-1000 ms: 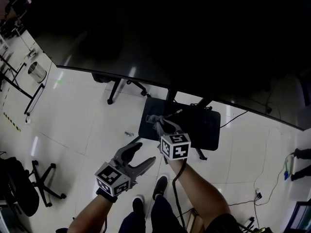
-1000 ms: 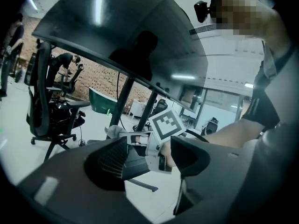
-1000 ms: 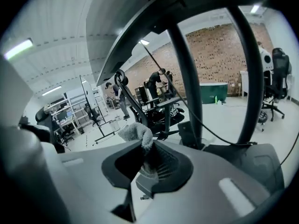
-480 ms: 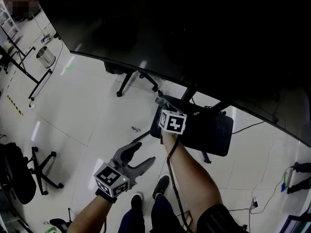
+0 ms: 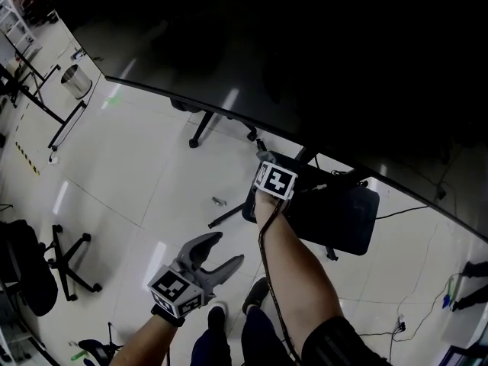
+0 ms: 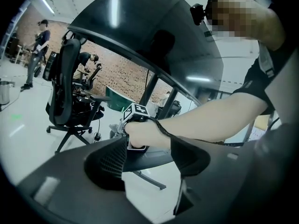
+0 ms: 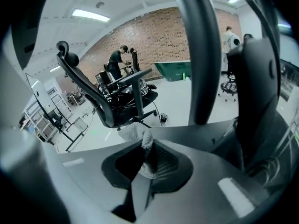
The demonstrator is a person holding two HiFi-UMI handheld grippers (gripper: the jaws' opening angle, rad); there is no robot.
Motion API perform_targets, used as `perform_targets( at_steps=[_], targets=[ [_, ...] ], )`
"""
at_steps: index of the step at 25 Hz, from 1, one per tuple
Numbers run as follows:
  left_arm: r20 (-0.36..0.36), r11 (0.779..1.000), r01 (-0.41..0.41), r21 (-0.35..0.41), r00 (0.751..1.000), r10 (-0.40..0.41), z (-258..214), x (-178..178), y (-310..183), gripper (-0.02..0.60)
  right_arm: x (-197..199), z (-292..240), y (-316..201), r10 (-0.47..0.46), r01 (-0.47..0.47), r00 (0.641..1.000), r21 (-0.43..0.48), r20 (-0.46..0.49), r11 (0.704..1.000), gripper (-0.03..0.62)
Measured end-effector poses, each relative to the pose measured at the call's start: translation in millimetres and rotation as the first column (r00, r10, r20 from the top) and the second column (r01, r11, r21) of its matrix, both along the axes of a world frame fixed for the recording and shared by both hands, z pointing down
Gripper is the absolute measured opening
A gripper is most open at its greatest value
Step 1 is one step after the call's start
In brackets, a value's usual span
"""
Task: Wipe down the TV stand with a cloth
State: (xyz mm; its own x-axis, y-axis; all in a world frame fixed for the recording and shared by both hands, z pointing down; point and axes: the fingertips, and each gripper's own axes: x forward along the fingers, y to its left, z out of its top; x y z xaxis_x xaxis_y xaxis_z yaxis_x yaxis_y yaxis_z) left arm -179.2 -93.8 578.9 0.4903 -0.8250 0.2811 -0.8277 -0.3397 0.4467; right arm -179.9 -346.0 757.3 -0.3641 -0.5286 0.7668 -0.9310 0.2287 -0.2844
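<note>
The TV stand's black base plate (image 5: 339,212) lies on the white floor under the big dark TV screen (image 5: 305,44). My right gripper (image 5: 263,157) reaches over the plate's left end, and its marker cube (image 5: 275,180) faces the head camera. In the right gripper view a white cloth (image 7: 145,143) is pinched between the jaws of that gripper (image 7: 145,158) and rests on the grey base surface (image 7: 210,136) beside the stand's post (image 7: 202,55). My left gripper (image 5: 229,248) hangs low over the floor with its jaws open and empty (image 6: 149,160).
An office chair (image 7: 110,99) stands behind the stand; its wheeled foot (image 5: 217,124) shows under the screen. A metal bin (image 5: 76,81) and a rack are at the far left, another chair (image 5: 46,273) at the lower left. A cable (image 5: 400,212) runs across the floor on the right.
My right gripper has pushed the cloth forward and leftward along the base plate, toward its far left corner under the TV. The left gripper stays low and open.
</note>
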Motion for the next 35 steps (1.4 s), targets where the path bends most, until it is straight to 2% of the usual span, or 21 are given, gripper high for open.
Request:
perform_targets(
  at_steps=[5, 9, 12, 15, 23, 28, 35],
  targets=[
    [-0.005, 1.0, -0.003, -0.009, 1.0, 0.003, 10, 3, 5, 0.316, 13, 18, -7, 0.004, -0.003, 0.995, 0.01, -0.103, 1.0, 0.048],
    [-0.011, 1.0, 0.001, -0.022, 1.0, -0.001, 14, 1, 6, 0.317, 17, 19, 3, -0.036, 0.038, 0.983, 0.008, -0.18, 0.999, 0.048],
    [-0.021, 1.0, 0.0, -0.025, 1.0, -0.001, 11, 5, 6, 0.316, 13, 23, 25, -0.094, 0.098, 0.983, 0.015, -0.155, 0.995, 0.048],
    [-0.012, 1.0, -0.025, 0.005, 1.0, 0.026, 6, 7, 9, 0.316, 10, 24, 52, -0.137, 0.142, 0.984, 0.037, -0.111, 0.989, 0.048],
    [0.002, 0.997, -0.072, 0.012, 0.997, 0.072, -11, 18, 29, 0.316, 15, 31, 142, -0.259, 0.263, 0.962, 0.042, -0.091, 0.964, 0.048],
    [0.0, 0.996, -0.09, 0.015, 0.996, 0.09, -15, 24, 42, 0.316, 24, 23, 148, -0.259, 0.265, 0.961, 0.066, -0.094, 0.962, 0.048],
    [0.003, 0.995, -0.1, -0.001, 0.995, 0.1, -13, 30, 37, 0.316, 29, 19, 135, -0.388, 0.411, 0.905, 0.125, -0.175, 0.903, 0.048]
  ],
)
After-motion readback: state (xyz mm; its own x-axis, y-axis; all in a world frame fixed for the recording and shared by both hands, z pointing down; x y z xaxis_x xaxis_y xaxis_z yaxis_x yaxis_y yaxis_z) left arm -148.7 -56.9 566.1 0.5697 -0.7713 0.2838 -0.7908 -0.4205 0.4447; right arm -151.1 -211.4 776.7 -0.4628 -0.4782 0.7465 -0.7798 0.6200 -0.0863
